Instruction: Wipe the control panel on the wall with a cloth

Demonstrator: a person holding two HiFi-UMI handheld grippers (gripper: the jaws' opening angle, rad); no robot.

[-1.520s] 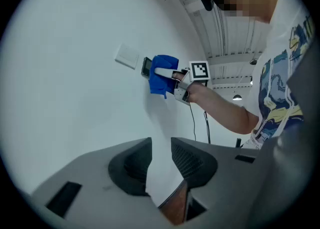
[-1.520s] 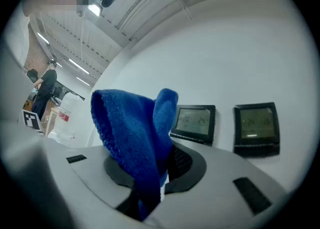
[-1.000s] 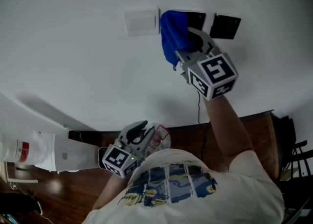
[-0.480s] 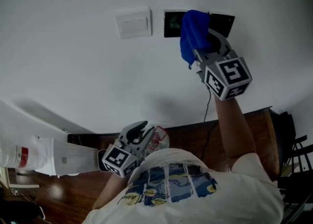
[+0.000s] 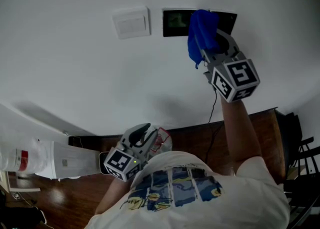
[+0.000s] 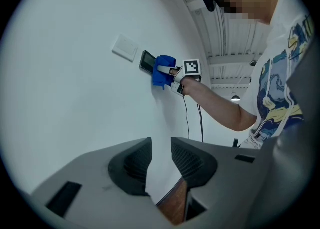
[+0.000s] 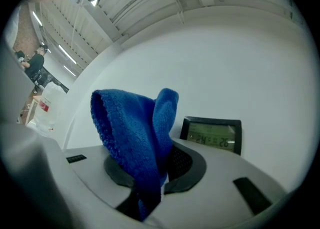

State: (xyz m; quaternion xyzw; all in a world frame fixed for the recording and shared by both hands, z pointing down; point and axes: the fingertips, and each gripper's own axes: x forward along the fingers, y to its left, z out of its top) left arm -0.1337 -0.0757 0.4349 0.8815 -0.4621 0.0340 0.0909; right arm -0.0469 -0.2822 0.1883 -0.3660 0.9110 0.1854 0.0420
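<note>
Two dark control panels sit on the white wall: one with a lit display [image 5: 176, 22] [image 7: 212, 135], and another [image 5: 229, 21] to its right, partly covered. My right gripper [image 5: 211, 37] [image 7: 152, 165] is raised to the wall and shut on a blue cloth [image 5: 202, 34] [image 7: 132, 133]. The cloth presses between the two panels, over the right one's left edge. The left gripper view shows the cloth [image 6: 162, 70] against the panel [image 6: 148, 62]. My left gripper [image 5: 142, 134] [image 6: 161, 160] hangs low by the person's chest, jaws a little apart with nothing between them.
A white switch plate [image 5: 131, 23] [image 6: 124, 48] is mounted left of the panels. A thin black cable [image 5: 214, 108] runs down the wall. Below is a dark wooden floor [image 5: 260, 133], with a white bag [image 5: 45, 158] at the lower left and a dark chair [image 5: 302, 158] at the right.
My right gripper carried the cloth to the right, off the display panel and onto the edge of the right panel. The left gripper stayed low.
</note>
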